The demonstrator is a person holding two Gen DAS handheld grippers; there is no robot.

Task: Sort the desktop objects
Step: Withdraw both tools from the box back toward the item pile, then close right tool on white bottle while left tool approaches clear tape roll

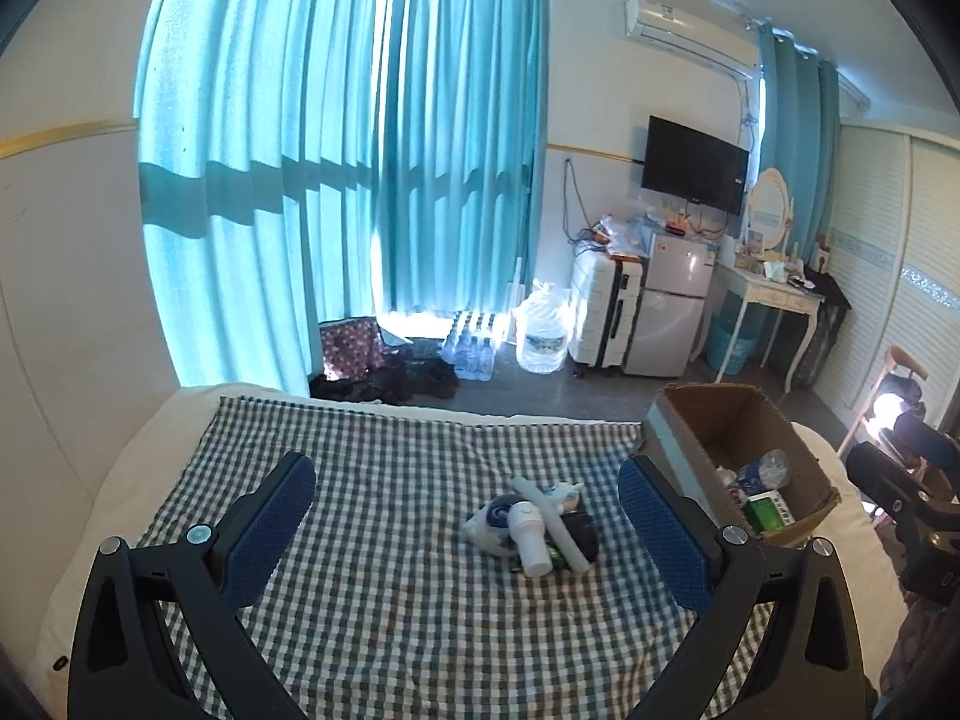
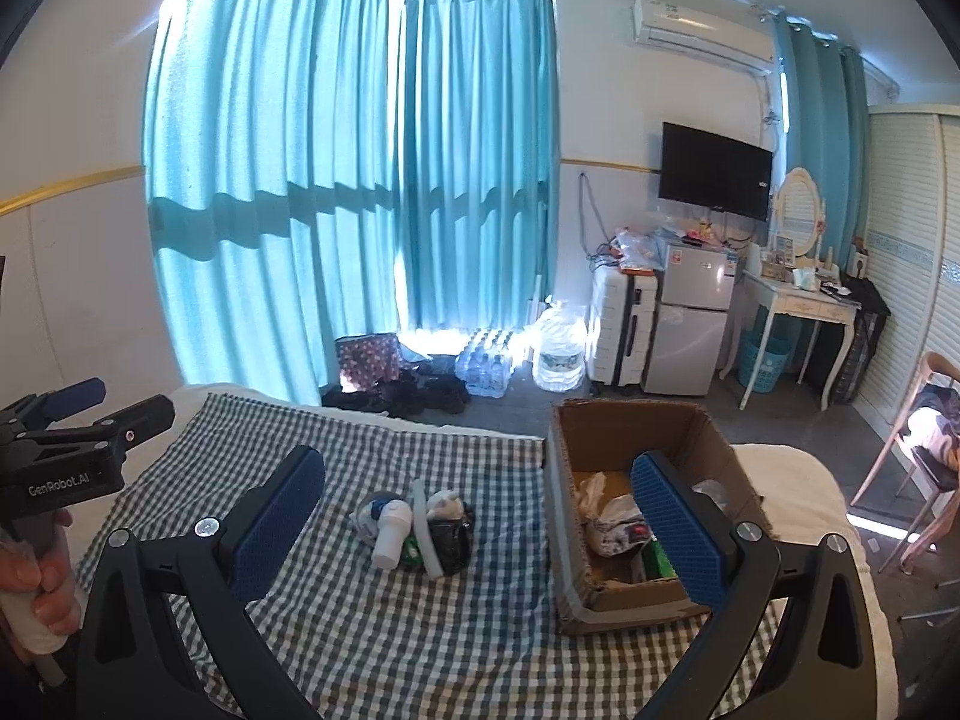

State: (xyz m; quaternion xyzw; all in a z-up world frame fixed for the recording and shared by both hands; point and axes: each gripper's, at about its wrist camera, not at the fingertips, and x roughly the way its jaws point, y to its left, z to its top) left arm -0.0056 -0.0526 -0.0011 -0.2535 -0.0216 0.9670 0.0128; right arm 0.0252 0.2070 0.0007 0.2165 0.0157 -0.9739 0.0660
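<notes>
Both grippers hover with jaws spread wide and empty — the left gripper (image 1: 467, 516) above a small heap of white cylindrical bottle, white tube and dark bundle (image 1: 536, 525) on the green-checked cloth (image 1: 372, 480), the right gripper (image 2: 478, 507) beside an open brown cardboard box (image 2: 624, 426) holding crumpled items.

Backlit: daylight through teal curtains (image 1: 336, 168), blown out at the top gap and on the floor (image 2: 438, 339) below. Horizontal shadow band across the curtains. Room evenly bright, focus sharp. Strong fisheye bending, black vignette in the corners.
</notes>
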